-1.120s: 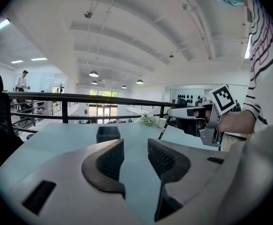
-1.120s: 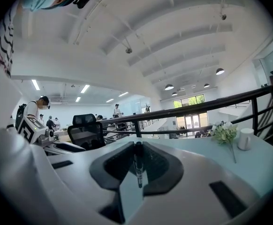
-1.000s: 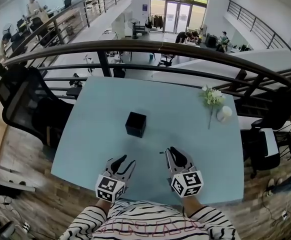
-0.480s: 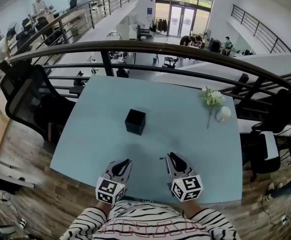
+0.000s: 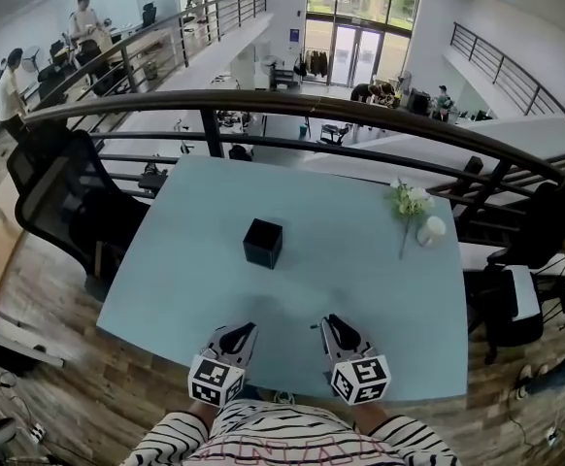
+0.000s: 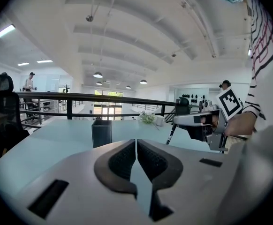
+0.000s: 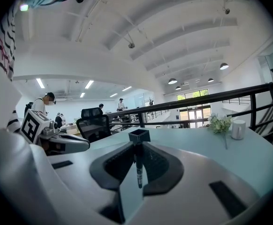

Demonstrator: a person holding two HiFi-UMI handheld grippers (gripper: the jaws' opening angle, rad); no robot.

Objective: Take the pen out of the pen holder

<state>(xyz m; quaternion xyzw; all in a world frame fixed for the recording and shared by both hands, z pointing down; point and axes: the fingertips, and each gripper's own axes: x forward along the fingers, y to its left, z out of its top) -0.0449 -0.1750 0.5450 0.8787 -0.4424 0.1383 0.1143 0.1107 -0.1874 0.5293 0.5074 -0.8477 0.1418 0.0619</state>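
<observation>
The black square pen holder (image 5: pixel 263 243) stands upright near the middle of the pale blue table (image 5: pixel 185 280). My right gripper (image 5: pixel 333 323) hovers near the table's front edge, shut on a thin dark pen (image 7: pixel 138 168) that hangs tip-down between its pads. From the left gripper view the pen (image 6: pixel 170 134) slants down below the right gripper (image 6: pixel 176 121). My left gripper (image 5: pixel 239 330) is level with it to the left; its jaws are closing, pads almost together with nothing between them. The holder (image 6: pixel 101 133) lies well ahead of both.
A sprig of white flowers (image 5: pixel 409 202) and a white cup (image 5: pixel 432 229) sit at the table's far right. A dark curved railing (image 5: pixel 292 95) runs behind the table. A black office chair (image 5: pixel 59 202) stands at the left.
Both grippers have drawn back from the holder toward the table's front edge. The left gripper's jaws, wide apart a second ago, have come together.
</observation>
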